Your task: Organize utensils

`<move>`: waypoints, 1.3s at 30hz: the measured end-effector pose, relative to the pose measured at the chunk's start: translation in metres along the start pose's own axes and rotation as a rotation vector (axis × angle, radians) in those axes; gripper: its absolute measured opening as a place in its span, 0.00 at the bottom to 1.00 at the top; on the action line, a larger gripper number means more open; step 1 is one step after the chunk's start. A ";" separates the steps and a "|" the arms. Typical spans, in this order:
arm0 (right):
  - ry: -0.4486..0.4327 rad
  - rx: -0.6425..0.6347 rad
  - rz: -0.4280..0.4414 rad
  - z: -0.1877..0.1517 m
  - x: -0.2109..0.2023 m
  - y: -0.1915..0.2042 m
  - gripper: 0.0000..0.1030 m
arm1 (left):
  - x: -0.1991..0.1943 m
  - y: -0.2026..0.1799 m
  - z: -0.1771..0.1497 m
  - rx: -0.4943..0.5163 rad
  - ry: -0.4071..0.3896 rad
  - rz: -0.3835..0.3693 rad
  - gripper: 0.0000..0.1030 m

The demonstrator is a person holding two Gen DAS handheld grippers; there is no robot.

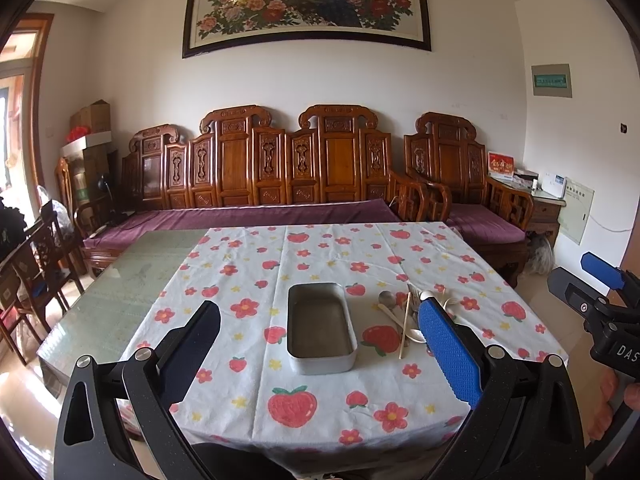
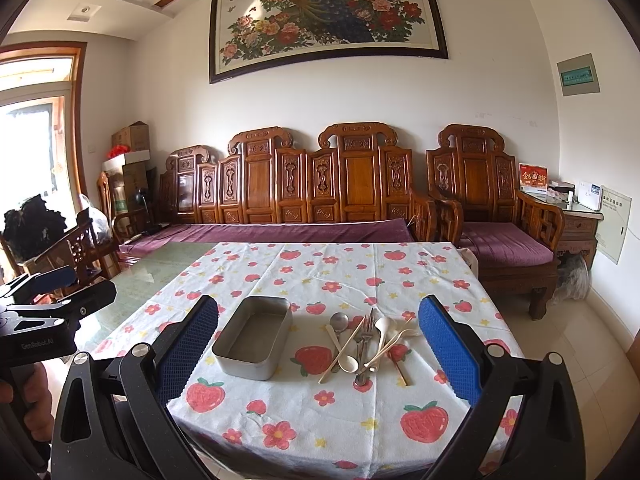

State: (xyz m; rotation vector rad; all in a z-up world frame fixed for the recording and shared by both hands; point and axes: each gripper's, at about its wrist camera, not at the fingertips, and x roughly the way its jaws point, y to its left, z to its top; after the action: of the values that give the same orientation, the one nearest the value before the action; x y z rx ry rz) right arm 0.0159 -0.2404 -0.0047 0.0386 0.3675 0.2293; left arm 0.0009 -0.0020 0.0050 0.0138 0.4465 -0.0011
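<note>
An empty rectangular metal tin [image 1: 321,328] [image 2: 253,337] stands on the strawberry-print tablecloth [image 1: 320,400] [image 2: 320,412]. To its right lies a loose pile of utensils [image 2: 370,344] [image 1: 404,316]: a metal spoon [image 2: 338,322], a metal fork [image 2: 366,340], cream plastic spoons, a cream fork and chopsticks. My left gripper [image 1: 324,344] is open and empty, held above the near table edge in front of the tin. My right gripper [image 2: 320,344] is open and empty, facing the tin and the pile. Each gripper also shows at the edge of the other's view [image 1: 600,292] [image 2: 44,292].
The cloth covers the right part of a glass-topped table [image 1: 120,292] [image 2: 160,268]. A carved wooden sofa [image 1: 260,184] with purple cushions stands behind it, an armchair [image 2: 492,216] to the right, and wooden chairs [image 1: 36,276] at the left.
</note>
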 end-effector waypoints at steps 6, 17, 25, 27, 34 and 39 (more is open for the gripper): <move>-0.008 0.000 -0.002 0.001 -0.005 -0.002 0.98 | -0.007 -0.001 0.011 0.000 -0.003 -0.001 0.93; -0.009 -0.002 -0.003 0.004 -0.005 0.001 0.98 | -0.014 -0.001 0.018 0.001 -0.025 -0.003 0.93; -0.012 -0.002 0.000 0.008 -0.007 0.004 0.98 | -0.014 -0.002 0.016 0.002 -0.027 -0.002 0.93; -0.012 -0.003 0.000 0.009 -0.008 0.005 0.98 | -0.014 -0.002 0.015 0.002 -0.028 -0.001 0.93; -0.013 -0.002 0.000 0.007 -0.008 0.004 0.98 | -0.014 -0.003 0.014 0.002 -0.030 -0.003 0.93; -0.014 -0.003 0.001 0.009 -0.009 0.005 0.98 | -0.015 -0.003 0.014 0.003 -0.030 -0.003 0.93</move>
State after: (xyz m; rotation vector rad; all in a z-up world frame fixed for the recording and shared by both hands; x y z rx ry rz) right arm 0.0100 -0.2374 0.0072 0.0376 0.3533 0.2302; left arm -0.0064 -0.0055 0.0243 0.0159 0.4165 -0.0044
